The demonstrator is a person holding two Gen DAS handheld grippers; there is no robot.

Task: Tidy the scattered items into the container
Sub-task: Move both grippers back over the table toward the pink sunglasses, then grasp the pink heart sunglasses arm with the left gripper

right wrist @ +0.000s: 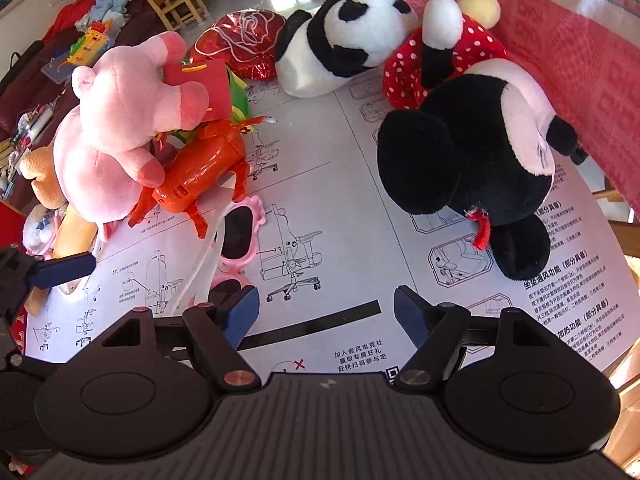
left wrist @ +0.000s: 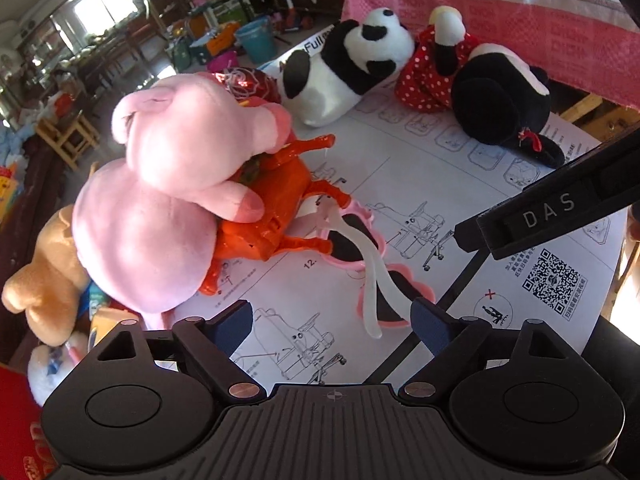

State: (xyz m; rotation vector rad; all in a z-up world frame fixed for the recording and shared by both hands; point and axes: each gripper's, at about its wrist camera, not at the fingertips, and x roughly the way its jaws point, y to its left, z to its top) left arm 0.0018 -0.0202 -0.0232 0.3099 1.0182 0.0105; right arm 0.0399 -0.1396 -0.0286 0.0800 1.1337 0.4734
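- the left gripper point(left wrist: 332, 320), black with blue pads, hangs over a white printed sheet of chair-assembly drawings point(left wrist: 420, 184) – its jaws stand wide apart with nothing between the pads.
- just ahead of it lie pink heart-shaped sunglasses with dark lenses point(left wrist: 352, 240), one pale arm reaching back toward the right-hand pad.
- the right gripper point(right wrist: 326, 312) is likewise spread open over the same sheet, empty, pointing down at bare paper.
- a glossy orange plastic toy horse point(left wrist: 276, 200) lies on its side touching the sunglasses; a pink plush pig point(left wrist: 172, 184) is slumped on top of it.
- a black-and-white plush panda point(left wrist: 352, 60) lies at the far edge of the sheet, beside a shiny red foil cushion with a white rose outline point(right wrist: 244, 44).
- a black plush mouse doll in a red dress with white dots point(right wrist: 472, 132) lies to the right – near a pink woven cloth point(right wrist: 580, 40).
- a tan plush bear point(left wrist: 44, 276) sits at the left, partly hidden behind the pig.
- no container can be told from these views.
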